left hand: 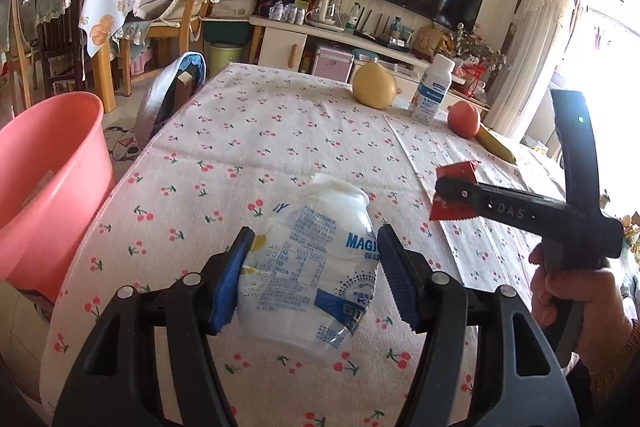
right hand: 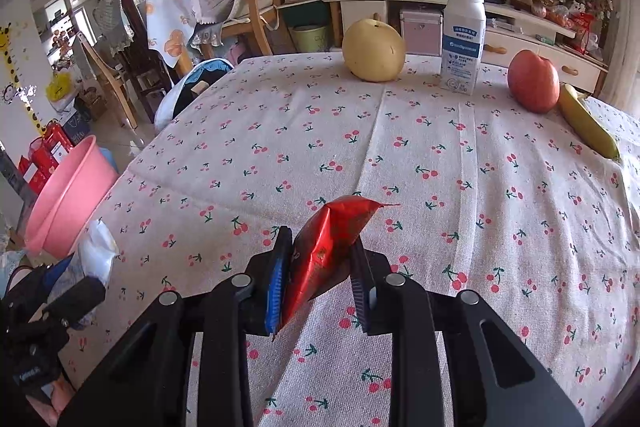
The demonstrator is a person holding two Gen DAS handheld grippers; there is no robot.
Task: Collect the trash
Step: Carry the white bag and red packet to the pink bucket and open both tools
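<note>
Positions are referenced to the cherry-print tablecloth (right hand: 400, 131). Off its left edge stands the pink basin (left hand: 48, 179). Above the near-left part of the cloth, the left gripper (left hand: 316, 279) is partly closed, its blue pads pressing both sides of the crumpled white bottle (left hand: 312, 267), which is lifted clear of the cloth. Right of that, above the near-centre of the cloth, the right gripper (right hand: 320, 283) is closed tight on the red wrapper (right hand: 328, 243), whose pointed top sticks out beyond the fingertips. Along the far edge of the cloth stand a pear (right hand: 374, 50), an upright milk bottle (right hand: 463, 39), an apple (right hand: 534, 81) and a banana (right hand: 588, 127).
</note>
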